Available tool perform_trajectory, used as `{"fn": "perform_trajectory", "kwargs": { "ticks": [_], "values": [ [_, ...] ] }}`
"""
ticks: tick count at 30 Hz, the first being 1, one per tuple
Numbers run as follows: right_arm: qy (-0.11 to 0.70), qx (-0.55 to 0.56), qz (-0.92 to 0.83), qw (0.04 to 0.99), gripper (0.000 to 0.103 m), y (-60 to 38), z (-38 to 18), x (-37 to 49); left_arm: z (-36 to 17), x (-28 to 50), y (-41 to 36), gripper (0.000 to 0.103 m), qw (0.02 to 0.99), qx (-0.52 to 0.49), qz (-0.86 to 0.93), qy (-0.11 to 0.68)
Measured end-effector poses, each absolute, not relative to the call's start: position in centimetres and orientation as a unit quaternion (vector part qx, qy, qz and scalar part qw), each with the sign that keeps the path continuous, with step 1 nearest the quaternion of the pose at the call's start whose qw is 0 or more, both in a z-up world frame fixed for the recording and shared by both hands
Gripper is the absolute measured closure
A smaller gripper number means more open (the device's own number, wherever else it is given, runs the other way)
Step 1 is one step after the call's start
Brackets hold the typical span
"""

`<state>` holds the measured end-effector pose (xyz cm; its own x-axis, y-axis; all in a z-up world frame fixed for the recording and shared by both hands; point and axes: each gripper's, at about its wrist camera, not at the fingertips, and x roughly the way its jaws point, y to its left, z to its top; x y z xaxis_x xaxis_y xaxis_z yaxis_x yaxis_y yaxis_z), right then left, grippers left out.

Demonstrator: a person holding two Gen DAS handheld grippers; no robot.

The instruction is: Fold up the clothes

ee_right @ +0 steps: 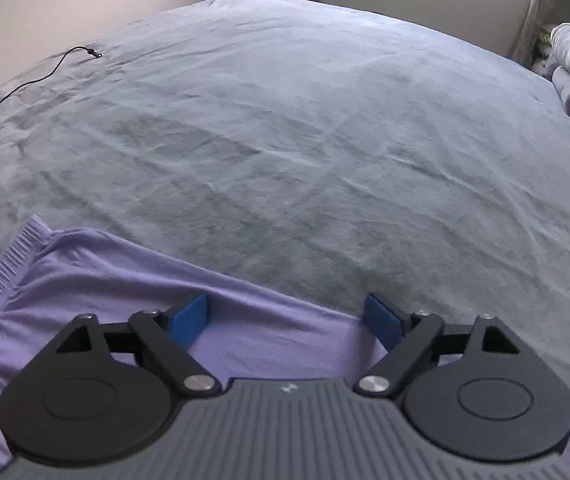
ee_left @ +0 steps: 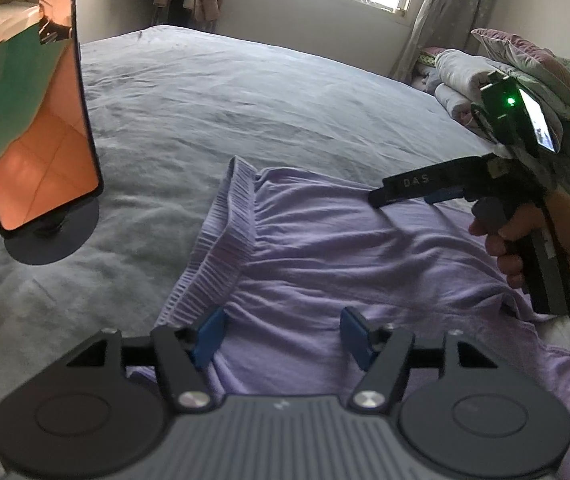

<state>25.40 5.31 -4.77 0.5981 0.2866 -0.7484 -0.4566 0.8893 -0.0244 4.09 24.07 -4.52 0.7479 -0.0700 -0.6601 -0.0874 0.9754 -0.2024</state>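
Lilac garment (ee_left: 325,240) lies spread on the grey bed (ee_left: 245,100), elastic waistband (ee_left: 221,232) ahead and to the left of the left hand-held gripper (ee_left: 283,334). Left hand-held gripper: blue pads apart, cloth beneath and between them, no visible clamping. Right hand-held gripper (ee_right: 287,320): jaws wide apart over the garment's far edge, nothing pinched. A hand (ee_left: 541,240) grips its handle. Phone on stand (ee_left: 33,104) stands well left of the left unit. Folded bedding (ee_left: 485,80) beyond the right unit.
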Motion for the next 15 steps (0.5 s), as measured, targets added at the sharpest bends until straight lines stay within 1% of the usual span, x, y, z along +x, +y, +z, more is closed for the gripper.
{"fn": "perform_trajectory", "kwargs": {
  "ticks": [4,15],
  "values": [
    [0.396,-0.114,0.206,0.888,0.014,5.61,-4.82,25.35,-4.49,4.18,24.16,0.034,0.927,-0.117,0.002,0.357],
    [0.403,-0.122,0.198,0.885,0.014,5.99,-4.97,25.32,-4.45,4.13,24.02,0.031,0.927,-0.115,-0.001,0.358]
  ]
}}
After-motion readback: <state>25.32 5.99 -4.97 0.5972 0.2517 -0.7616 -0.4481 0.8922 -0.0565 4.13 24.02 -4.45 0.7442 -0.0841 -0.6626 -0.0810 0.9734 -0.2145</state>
